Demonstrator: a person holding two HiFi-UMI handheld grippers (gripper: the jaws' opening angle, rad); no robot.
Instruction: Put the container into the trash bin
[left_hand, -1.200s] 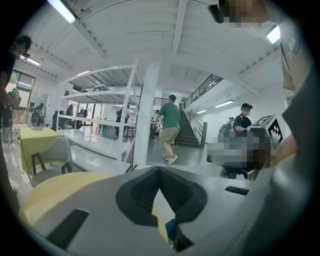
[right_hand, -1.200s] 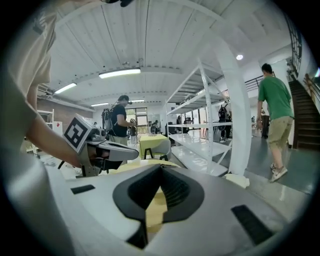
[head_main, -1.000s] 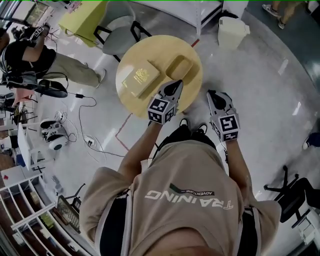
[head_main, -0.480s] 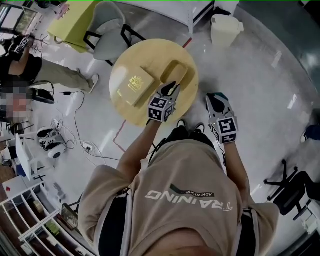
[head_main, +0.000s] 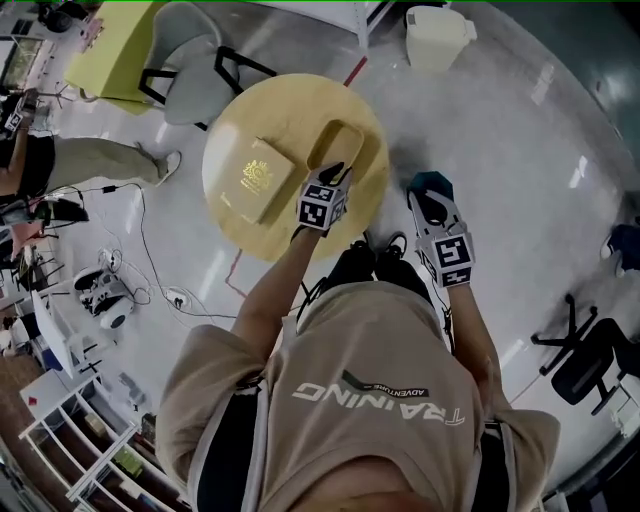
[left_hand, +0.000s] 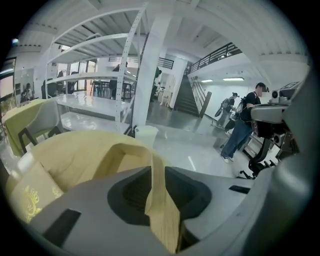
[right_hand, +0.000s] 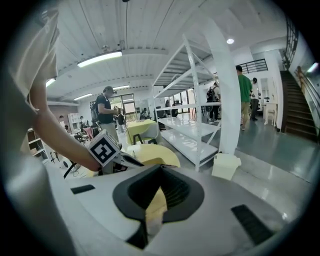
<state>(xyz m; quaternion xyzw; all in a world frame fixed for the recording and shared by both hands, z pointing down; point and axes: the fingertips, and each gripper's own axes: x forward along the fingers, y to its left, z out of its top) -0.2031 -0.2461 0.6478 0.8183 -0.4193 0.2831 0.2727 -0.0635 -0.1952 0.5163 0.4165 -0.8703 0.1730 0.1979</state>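
Observation:
The container (head_main: 335, 148) is a pale yellow open tray on the round yellow table (head_main: 290, 105). My left gripper (head_main: 337, 172) reaches over the table's near side and is shut on the container's near rim. In the left gripper view the thin container wall (left_hand: 160, 200) runs between the closed jaws of the left gripper (left_hand: 159, 212). My right gripper (head_main: 428, 192) hangs over the floor right of the table, jaws together, away from the container. In its own view the right gripper (right_hand: 156, 202) shows only a pale sliver between the jaws. The cream trash bin (head_main: 432, 22) stands on the floor beyond the table; it also shows as the bin (left_hand: 146, 135) and the bin (right_hand: 225, 166).
A flat yellow box with a gold emblem (head_main: 255, 180) lies on the table left of the container. A grey chair (head_main: 185, 40) stands behind the table. A person (head_main: 70, 160) and cables are at the left. White shelving (right_hand: 192, 135) stands near the bin. A black office chair (head_main: 575, 350) is at the right.
My left gripper has pushed forward over the table up to the container's near rim. The right gripper stays over the floor. The head view has shifted, so table and bin sit further left.

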